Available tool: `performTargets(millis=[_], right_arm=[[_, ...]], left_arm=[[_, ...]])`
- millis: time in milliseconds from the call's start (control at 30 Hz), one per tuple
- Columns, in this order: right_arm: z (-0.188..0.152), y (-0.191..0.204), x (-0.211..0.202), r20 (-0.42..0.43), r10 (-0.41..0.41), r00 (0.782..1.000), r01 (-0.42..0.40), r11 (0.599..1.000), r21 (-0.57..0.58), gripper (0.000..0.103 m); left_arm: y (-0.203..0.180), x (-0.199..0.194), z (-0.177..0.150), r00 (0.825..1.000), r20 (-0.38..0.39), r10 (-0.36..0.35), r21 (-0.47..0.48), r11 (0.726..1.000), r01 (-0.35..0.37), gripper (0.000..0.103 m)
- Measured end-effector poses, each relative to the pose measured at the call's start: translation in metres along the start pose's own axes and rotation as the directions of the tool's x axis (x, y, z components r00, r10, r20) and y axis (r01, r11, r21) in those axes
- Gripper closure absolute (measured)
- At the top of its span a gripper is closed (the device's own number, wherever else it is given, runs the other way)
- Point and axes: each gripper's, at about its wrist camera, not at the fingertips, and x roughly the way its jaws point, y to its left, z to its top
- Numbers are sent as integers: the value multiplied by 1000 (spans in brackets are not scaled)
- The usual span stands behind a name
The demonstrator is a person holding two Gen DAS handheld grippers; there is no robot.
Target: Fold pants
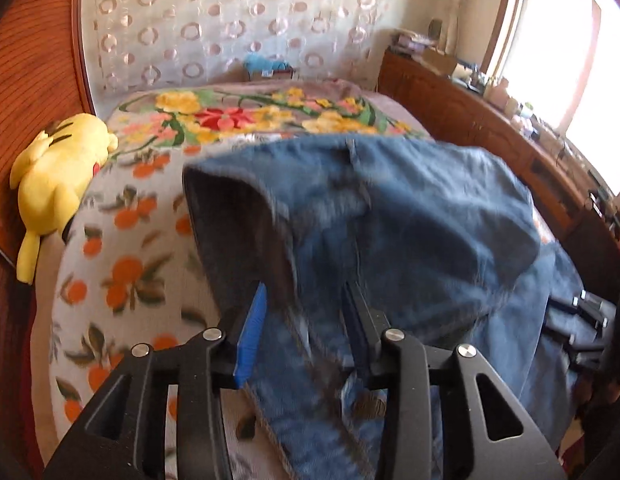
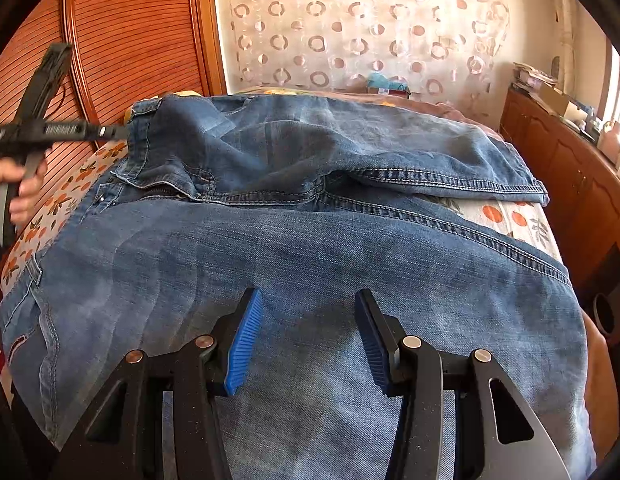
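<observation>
Blue jeans [image 2: 310, 248] lie across the bed, one leg [image 2: 390, 148] stretching to the far right. My left gripper [image 1: 305, 312] has its jaws spread, with the jeans' waistband [image 1: 293, 272] draped between them and lifted off the bed; whether the pads pinch it is unclear. In the right wrist view the left gripper [image 2: 113, 132] meets the waistband corner at the far left, held by a hand. My right gripper [image 2: 310, 320] is open and empty, just above the near leg of the jeans. It also shows in the left wrist view [image 1: 582, 320].
The bed [image 1: 121, 248] has an orange-print cover and a floral blanket [image 1: 249, 116]. A yellow plush toy [image 1: 57, 176] lies at the left by the wooden headboard [image 2: 129, 40]. A wooden cabinet [image 2: 570, 184] with clutter runs along the right under a window [image 1: 570, 60].
</observation>
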Motion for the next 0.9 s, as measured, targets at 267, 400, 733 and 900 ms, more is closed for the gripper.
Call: performTargets(millis=[267, 400, 733, 900], right_arm=[[0, 0, 0, -2, -4, 1000, 4, 1000, -3, 53], [0, 0, -1, -2, -3, 1000, 3, 1000, -2, 53], [0, 2, -1, -1, -3, 1000, 3, 1000, -1, 53], [0, 2, -1, -2, -5, 1000, 5, 1000, -1, 53]], left_arm=[[-17, 4, -28, 999, -27, -37, 4, 999, 37, 61], [-26, 9, -30, 1000, -22, -12, 1, 1000, 12, 55], [-46, 8, -42, 999, 3, 55, 80, 995, -55, 66], [-38, 7, -39, 1000, 1, 22, 39, 999, -22, 76]])
